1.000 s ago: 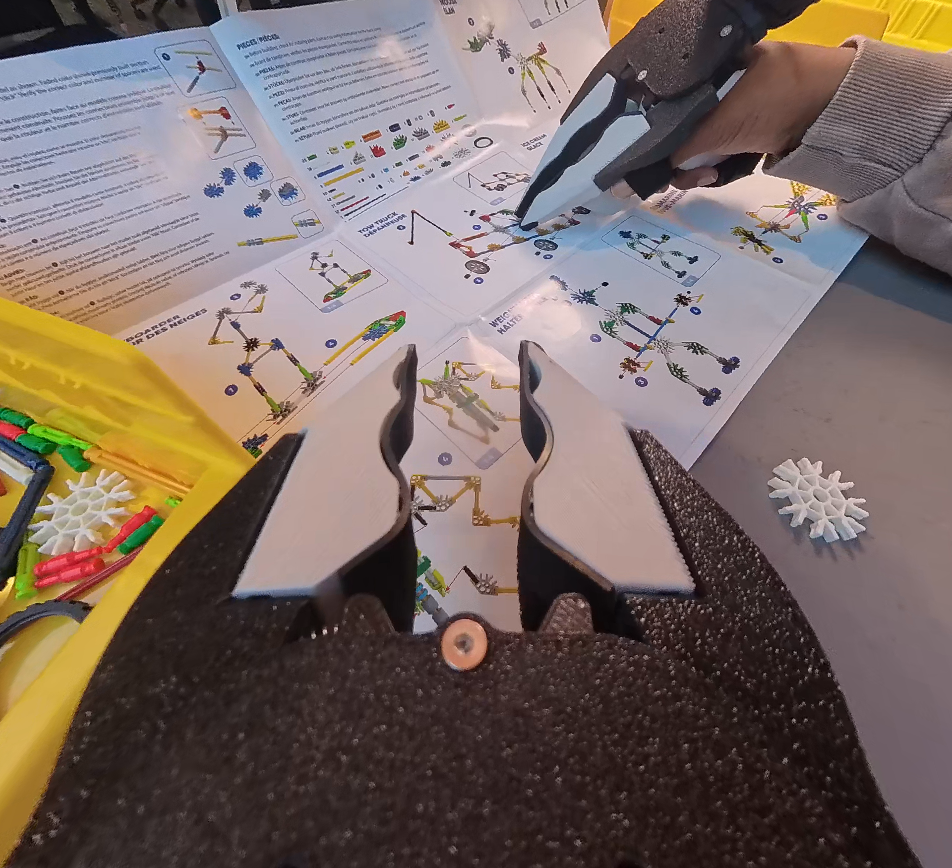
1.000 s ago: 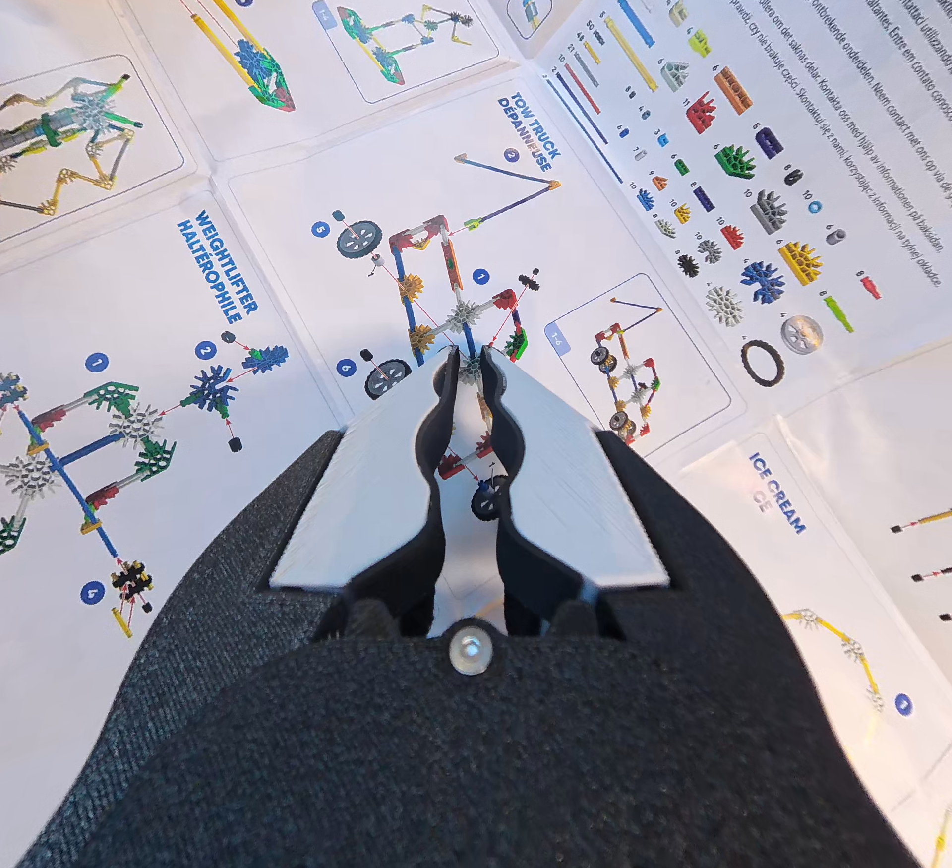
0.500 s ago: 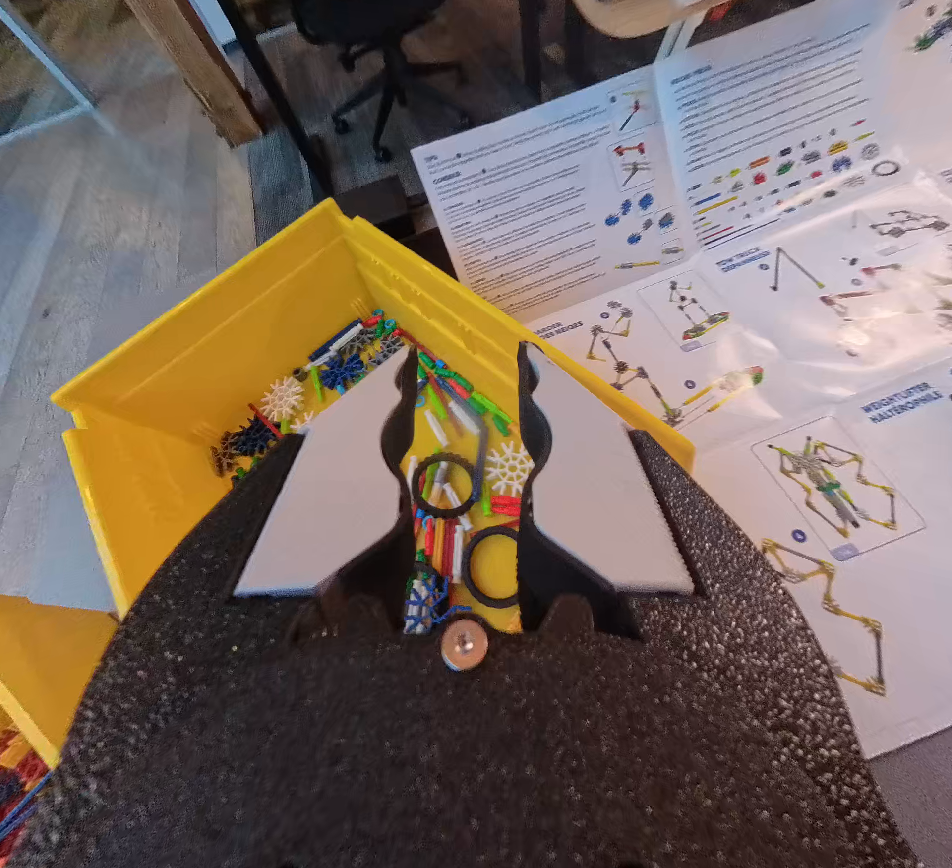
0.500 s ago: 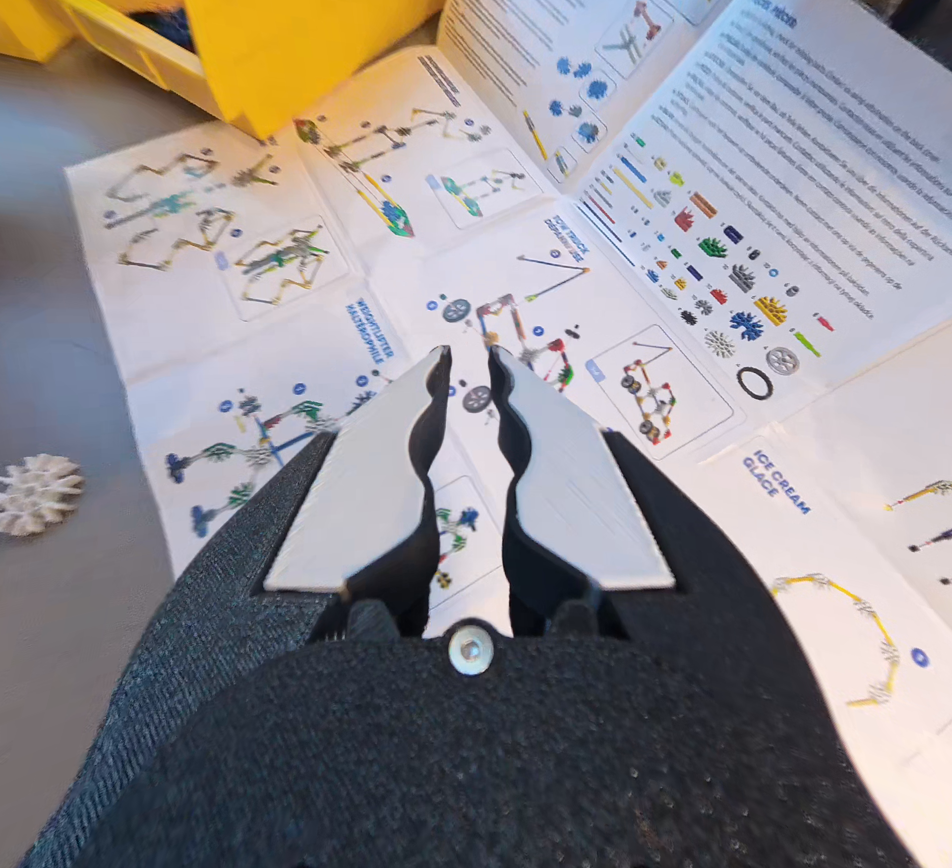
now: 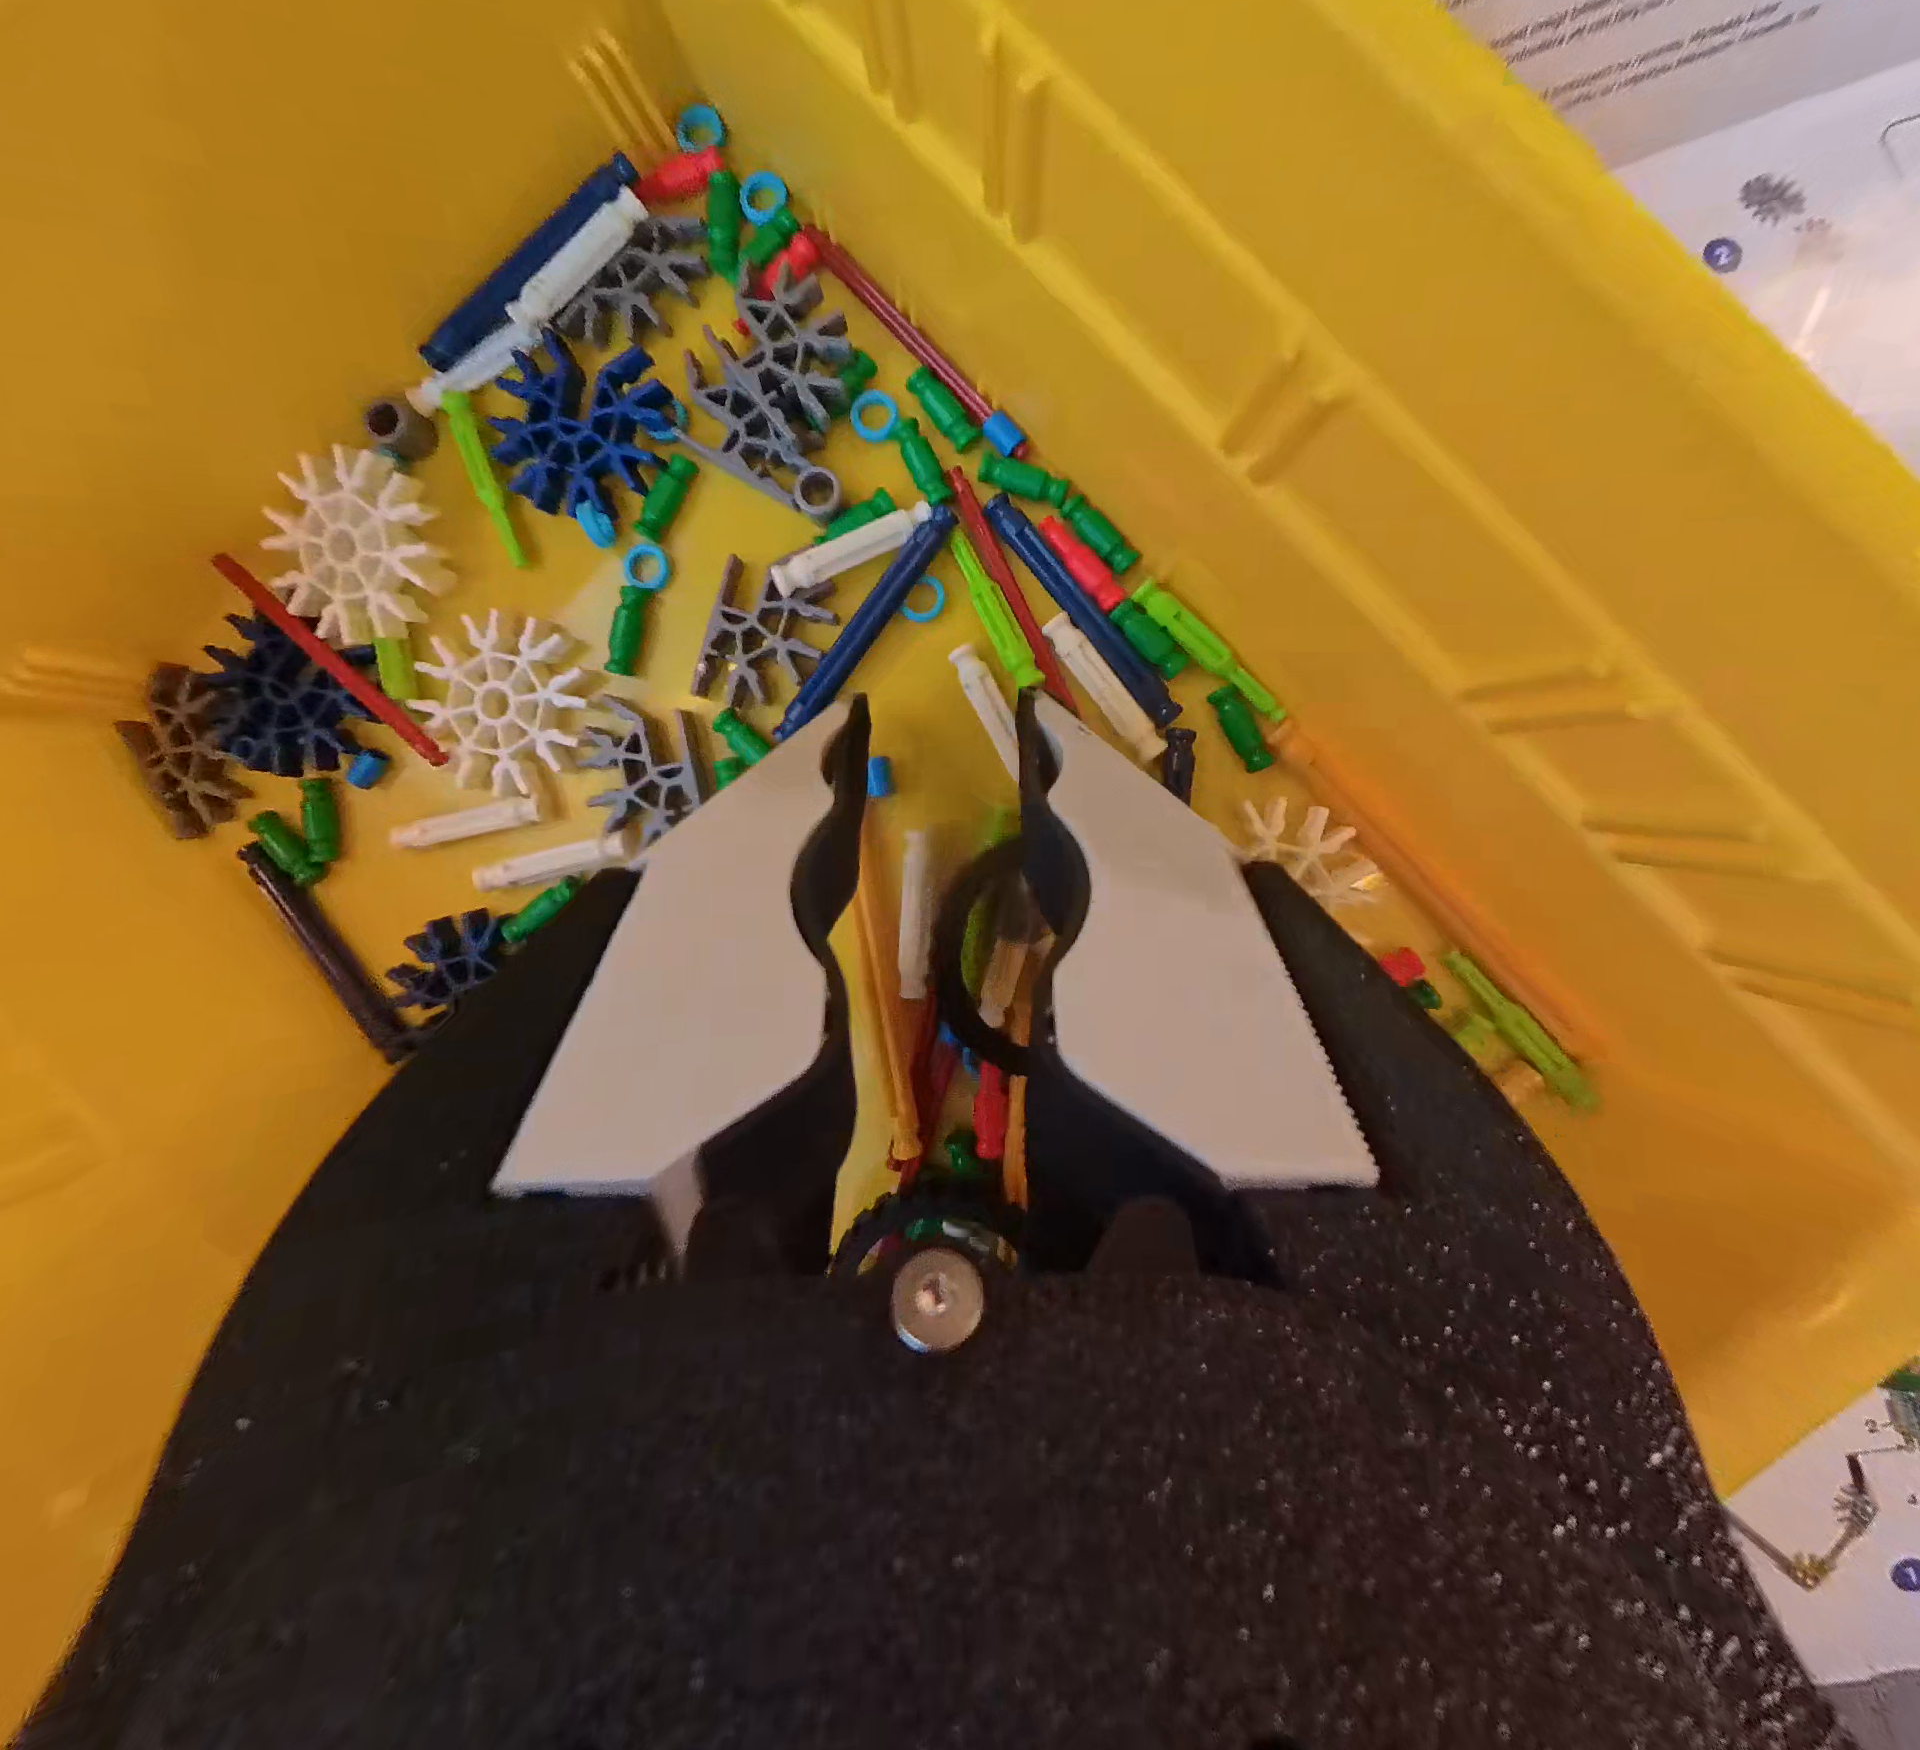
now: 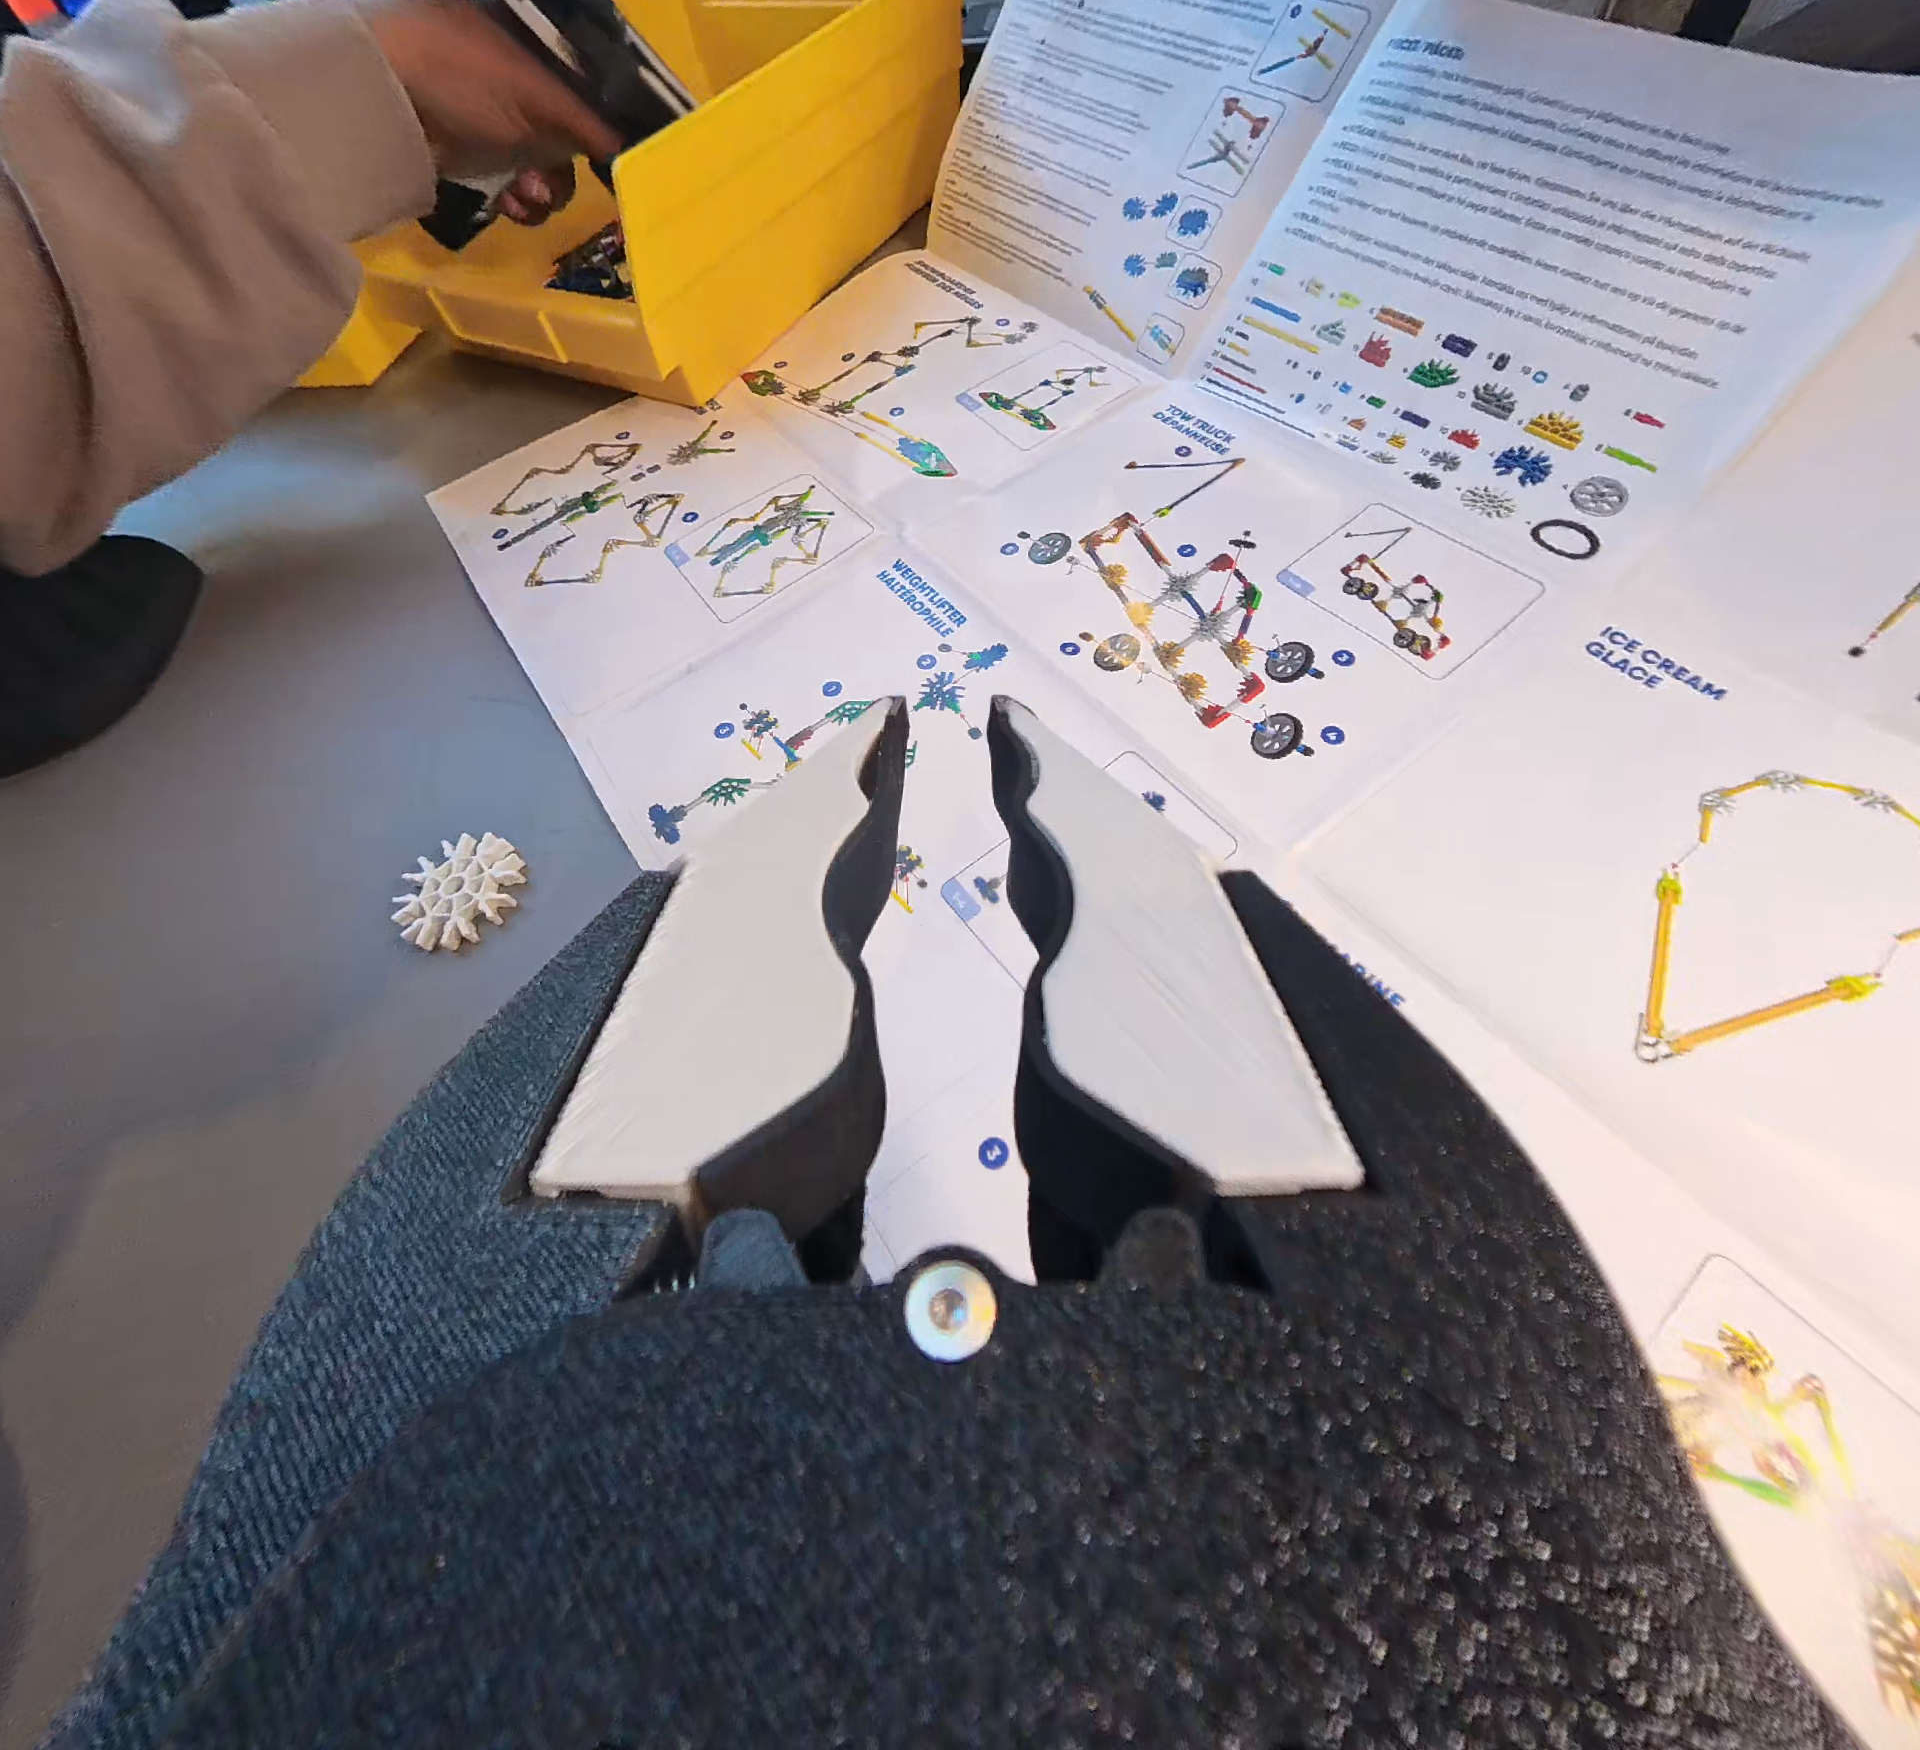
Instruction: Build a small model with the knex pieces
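- Left wrist view: the left gripper [image 5: 940, 724] hangs inside a yellow bin [image 5: 1195, 266], its jaws set a moderate gap apart and gripping nothing; the tips sit just above a litter of plastic construction pieces on the bin floor; a black rubber ring [image 5: 961, 962] lies between the fingers, beside thin yellow rods [image 5: 878, 952] and a short white rod [image 5: 912, 911]; whether the tips touch any piece cannot be told
- Ahead of the tips lie a long blue rod [image 5: 868, 620], grey connectors [image 5: 758, 630] and two white snowflake connectors [image 5: 499, 698]; a dark blue snowflake connector [image 5: 577, 433] sits farther back toward the bin corner; a white instruction sheet [image 5: 1766, 142] shows beyond the bin's ribbed wall
- Right wrist view: the right gripper [image 6: 945, 713] is poised over the unfolded instruction sheet [image 6: 1351, 765] on a grey table [image 6: 260, 1025]; its jaws stand narrowly parted and hold nothing
- A lone white snowflake connector [image 6: 459, 890] rests on the bare table, left of the sheet's edge and apart from the gripper
- At upper left a person's hand [image 6: 488, 100] in a beige sleeve [image 6: 177, 246] dips the left gripper into the yellow bin [image 6: 790, 173], which stands at the sheet's far left corner
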